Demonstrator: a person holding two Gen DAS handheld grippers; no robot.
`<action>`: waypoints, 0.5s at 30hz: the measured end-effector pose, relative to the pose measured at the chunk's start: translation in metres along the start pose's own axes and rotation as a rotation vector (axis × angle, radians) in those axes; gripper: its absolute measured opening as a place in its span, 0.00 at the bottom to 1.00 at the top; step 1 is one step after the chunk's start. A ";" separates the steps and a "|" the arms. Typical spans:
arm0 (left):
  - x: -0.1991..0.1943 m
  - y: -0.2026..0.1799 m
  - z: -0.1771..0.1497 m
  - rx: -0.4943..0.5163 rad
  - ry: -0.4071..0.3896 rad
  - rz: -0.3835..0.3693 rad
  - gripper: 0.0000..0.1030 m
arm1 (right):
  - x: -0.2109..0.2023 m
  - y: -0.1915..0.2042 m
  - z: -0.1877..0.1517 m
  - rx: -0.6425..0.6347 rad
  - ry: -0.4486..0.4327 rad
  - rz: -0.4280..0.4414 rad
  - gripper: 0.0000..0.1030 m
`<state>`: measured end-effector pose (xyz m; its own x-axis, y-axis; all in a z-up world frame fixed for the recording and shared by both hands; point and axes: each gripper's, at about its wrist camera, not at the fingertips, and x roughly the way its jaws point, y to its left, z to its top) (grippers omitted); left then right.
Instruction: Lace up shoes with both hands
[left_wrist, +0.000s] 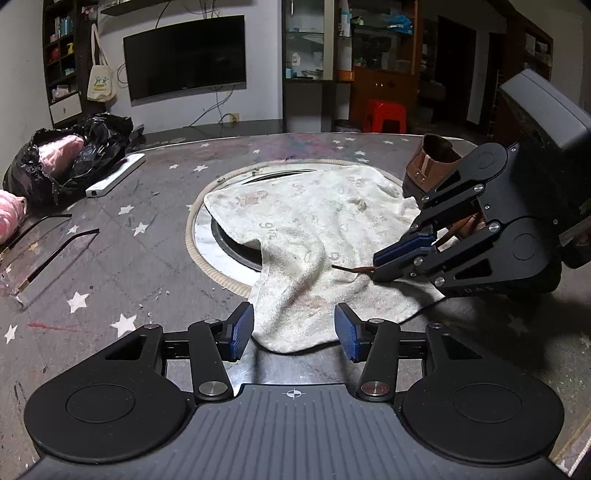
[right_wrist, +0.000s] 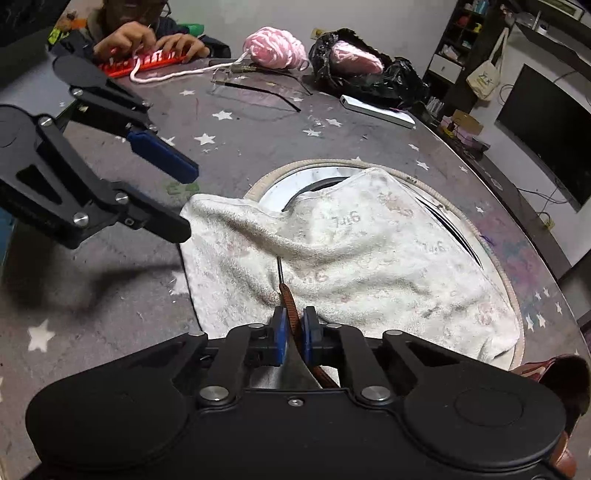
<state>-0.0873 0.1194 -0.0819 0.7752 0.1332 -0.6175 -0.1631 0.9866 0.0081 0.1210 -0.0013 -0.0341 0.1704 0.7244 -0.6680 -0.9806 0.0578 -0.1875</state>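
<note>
Brown shoelace (right_wrist: 287, 302): woven cord, dark stiff tip pointing forward, lying over the white towel (right_wrist: 369, 251). It is pinched between the blue pads of the right gripper (right_wrist: 294, 332), jaws narrowed onto the cord. From there it runs back toward the brown shoe (left_wrist: 428, 166), which stands at the towel's far edge, mostly hidden behind the right gripper (eyelets not visible in either view).

Left gripper (left_wrist: 294, 330): jaws wide, holding nothing, low over the near edge of the towel.

Risks, as judgement: the grip sits well behind the tip, so the free end may droop and miss an eyelet. A hard pull could drag the shoe across the towel. The towel's pile could snag the tip.

Surround: dark star-patterned table (left_wrist: 110, 258).
</note>
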 end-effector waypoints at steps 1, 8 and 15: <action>-0.001 -0.002 0.001 0.005 -0.001 -0.004 0.49 | -0.002 -0.001 -0.001 0.009 -0.009 -0.001 0.06; -0.005 -0.029 0.019 0.072 -0.045 -0.100 0.50 | -0.017 -0.006 -0.005 0.070 -0.068 -0.006 0.03; 0.004 -0.080 0.050 0.209 -0.123 -0.231 0.50 | -0.076 -0.014 0.001 0.169 -0.192 -0.063 0.03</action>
<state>-0.0407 0.0459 -0.0455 0.8471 -0.0986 -0.5222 0.1446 0.9883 0.0481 0.1216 -0.0564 0.0200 0.2260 0.8317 -0.5072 -0.9736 0.2091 -0.0910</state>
